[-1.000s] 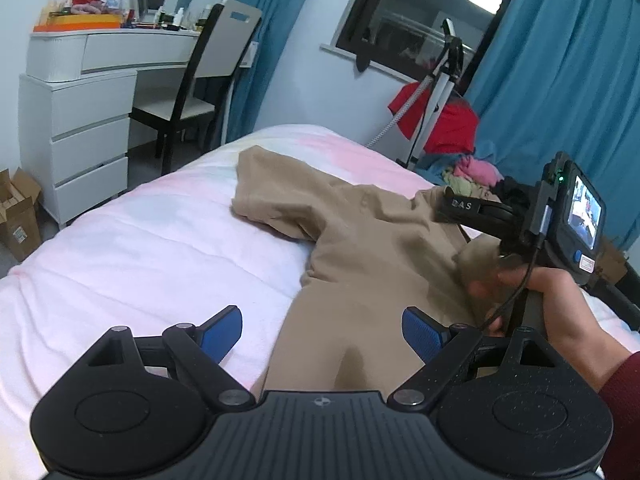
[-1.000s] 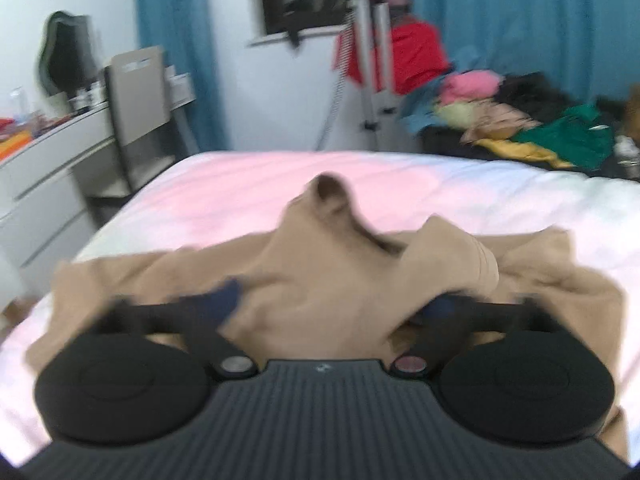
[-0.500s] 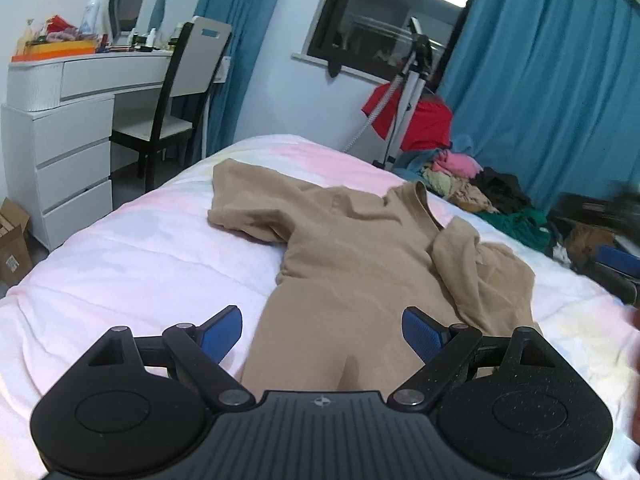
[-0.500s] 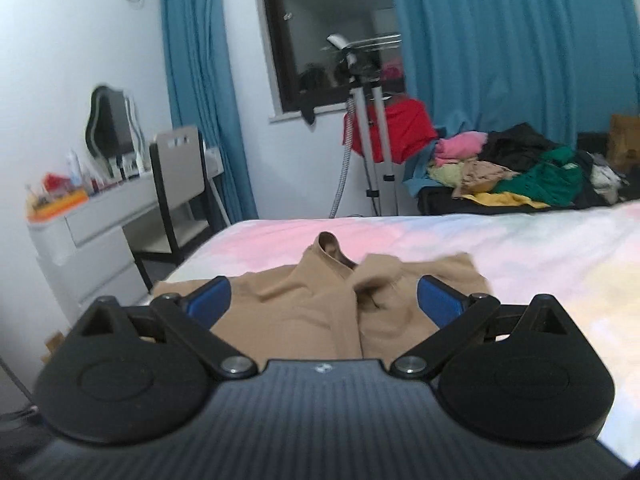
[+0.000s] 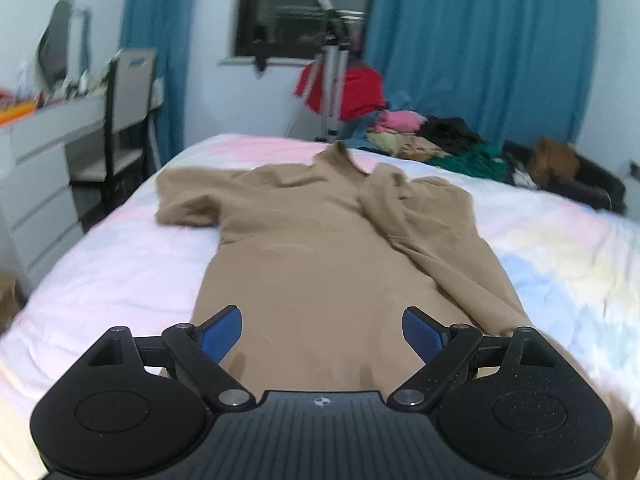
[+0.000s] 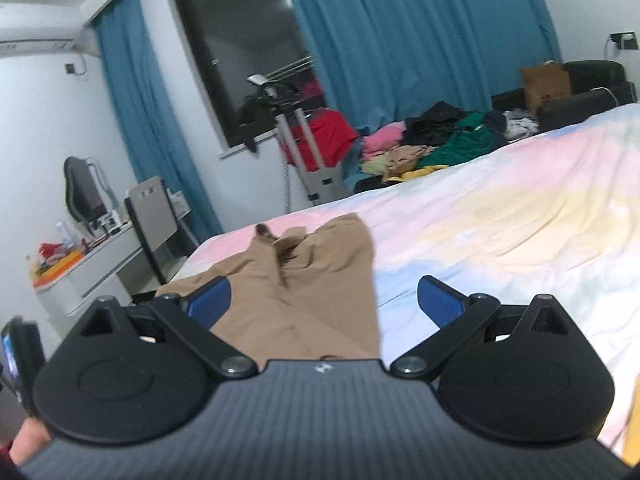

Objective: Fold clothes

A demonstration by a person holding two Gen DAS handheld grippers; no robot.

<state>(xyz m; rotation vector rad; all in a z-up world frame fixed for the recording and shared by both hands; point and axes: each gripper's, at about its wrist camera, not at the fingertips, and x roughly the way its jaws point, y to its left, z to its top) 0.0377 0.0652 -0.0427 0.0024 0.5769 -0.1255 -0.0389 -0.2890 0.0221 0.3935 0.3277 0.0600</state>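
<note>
Tan sweater hem hidden behind left tool, jaws apart

The sweater is plain tan, the bed cover is pastel pink, blue and yellow, the curtains are teal.

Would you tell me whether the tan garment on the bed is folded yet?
Partly: the tan long-sleeved garment lies spread, with one sleeve folded across its body.

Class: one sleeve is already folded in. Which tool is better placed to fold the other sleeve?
Left. The spread sleeve lies on the left tool's side; the right tool hovers open over the folded side.
</note>
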